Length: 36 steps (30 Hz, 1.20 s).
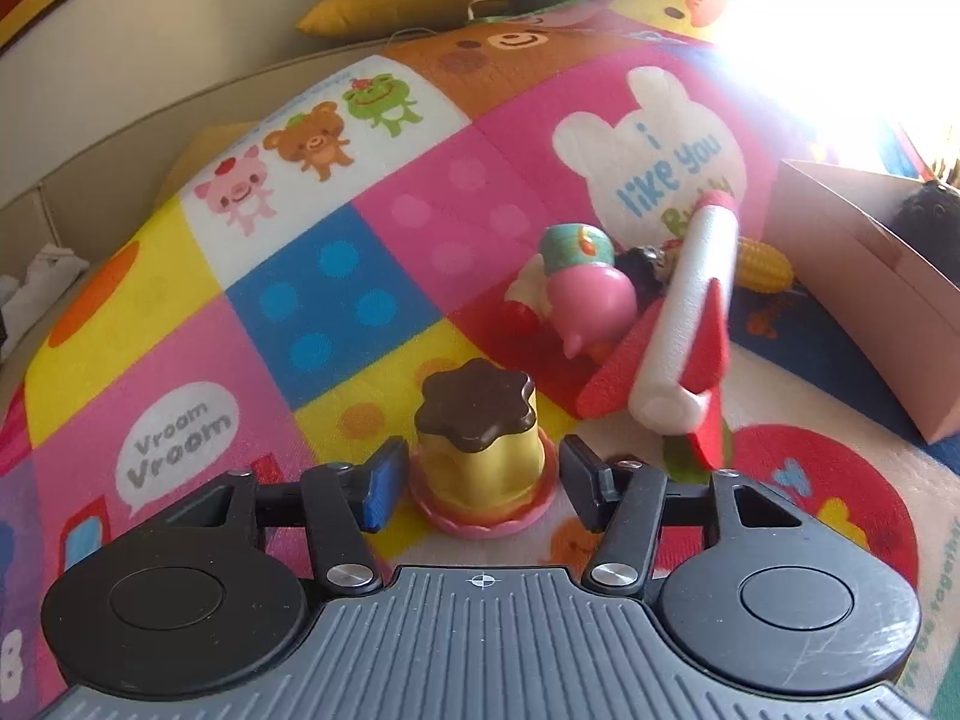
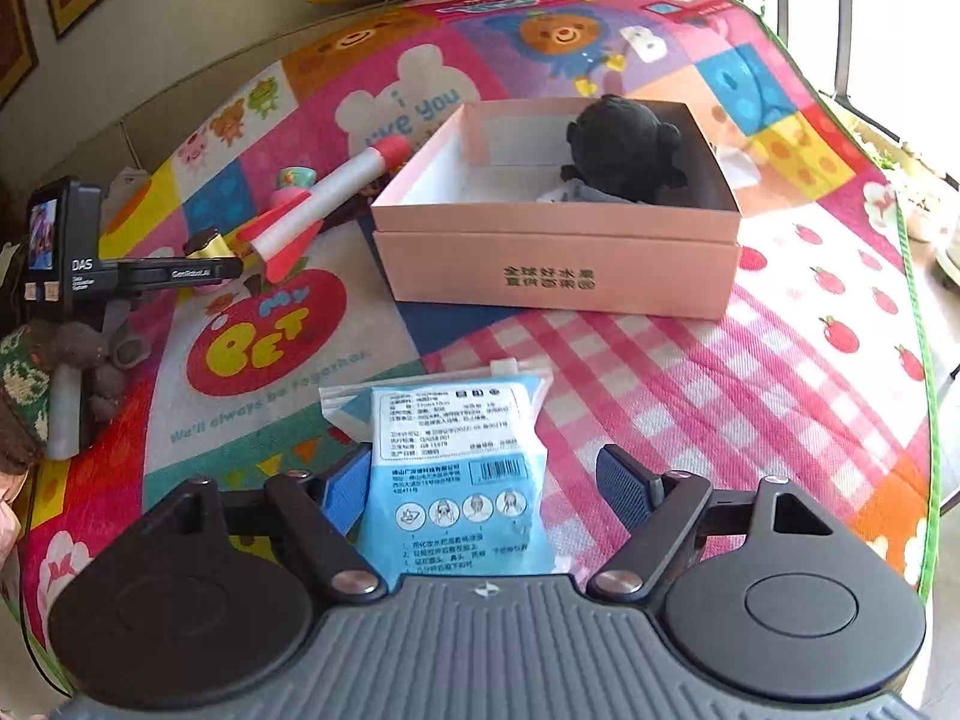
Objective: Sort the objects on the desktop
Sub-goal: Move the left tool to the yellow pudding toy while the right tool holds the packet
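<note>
A toy pudding (image 1: 474, 444) with a brown top and a pink base stands on the play mat. My left gripper (image 1: 483, 480) has a finger on each side of it, and the pads meet the base. In the right wrist view that gripper (image 2: 210, 255) sits at the far left, beside the foam rocket (image 2: 324, 198). My right gripper (image 2: 480, 480) is open. A blue packet of masks (image 2: 462, 468) lies flat on the mat between its fingers, with a clear gap to the right pad (image 2: 624, 486). The pink box (image 2: 558, 252) beyond holds a black plush (image 2: 624, 144).
A white and red rocket (image 1: 690, 312), a pink pig toy (image 1: 591, 300), a teal cup (image 1: 576, 246) and a toy corn cob (image 1: 765, 267) are piled beyond the pudding. The pink box (image 1: 858, 276) is at the right. A knitted sleeve (image 2: 24, 384) shows at the left edge.
</note>
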Tool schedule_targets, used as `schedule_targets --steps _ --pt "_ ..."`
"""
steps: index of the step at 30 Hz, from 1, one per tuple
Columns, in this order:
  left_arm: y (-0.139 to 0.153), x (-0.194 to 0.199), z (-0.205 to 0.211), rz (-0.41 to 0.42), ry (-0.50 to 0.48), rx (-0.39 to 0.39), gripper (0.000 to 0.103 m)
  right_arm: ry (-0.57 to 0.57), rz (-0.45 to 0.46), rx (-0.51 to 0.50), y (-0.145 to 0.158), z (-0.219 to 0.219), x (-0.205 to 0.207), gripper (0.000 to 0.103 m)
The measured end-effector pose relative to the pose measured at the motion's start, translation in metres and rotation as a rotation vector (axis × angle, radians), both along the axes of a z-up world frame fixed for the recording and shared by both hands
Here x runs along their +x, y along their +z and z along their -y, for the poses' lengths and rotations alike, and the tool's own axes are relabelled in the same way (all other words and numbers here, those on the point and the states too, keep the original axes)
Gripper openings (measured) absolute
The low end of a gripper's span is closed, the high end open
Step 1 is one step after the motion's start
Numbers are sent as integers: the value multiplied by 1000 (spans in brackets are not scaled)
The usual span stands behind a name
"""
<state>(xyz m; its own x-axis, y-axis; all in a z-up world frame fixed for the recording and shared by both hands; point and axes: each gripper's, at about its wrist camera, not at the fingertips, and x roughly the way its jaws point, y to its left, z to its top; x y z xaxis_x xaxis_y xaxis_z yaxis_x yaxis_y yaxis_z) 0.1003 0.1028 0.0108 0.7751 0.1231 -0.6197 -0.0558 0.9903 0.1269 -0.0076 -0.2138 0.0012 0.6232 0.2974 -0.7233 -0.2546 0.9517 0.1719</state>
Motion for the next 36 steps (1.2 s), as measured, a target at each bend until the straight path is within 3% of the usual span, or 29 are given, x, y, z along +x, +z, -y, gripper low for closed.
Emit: schedule_targets --steps 3,7,12,16,20,25,36 --pt "5 -27 18 -5 -64 -13 60 -13 17 13 -6 6 -5 84" --pt "11 -71 54 -10 -193 -102 61 -19 69 31 -5 12 -16 92" --pt "5 -104 102 -33 -323 -166 63 51 74 13 -8 8 -35 97" --pt "0 -106 121 -22 -301 -149 79 79 116 -127 -17 0 -51 97" --pt "-1 -109 129 -32 -304 -151 92 -74 182 -265 -23 16 -51 98" --pt "-6 -111 137 -25 -313 -95 96 -88 88 -73 -31 38 -45 103" --pt "-8 -110 140 -40 -323 -75 103 -101 122 -126 -39 18 -48 103"
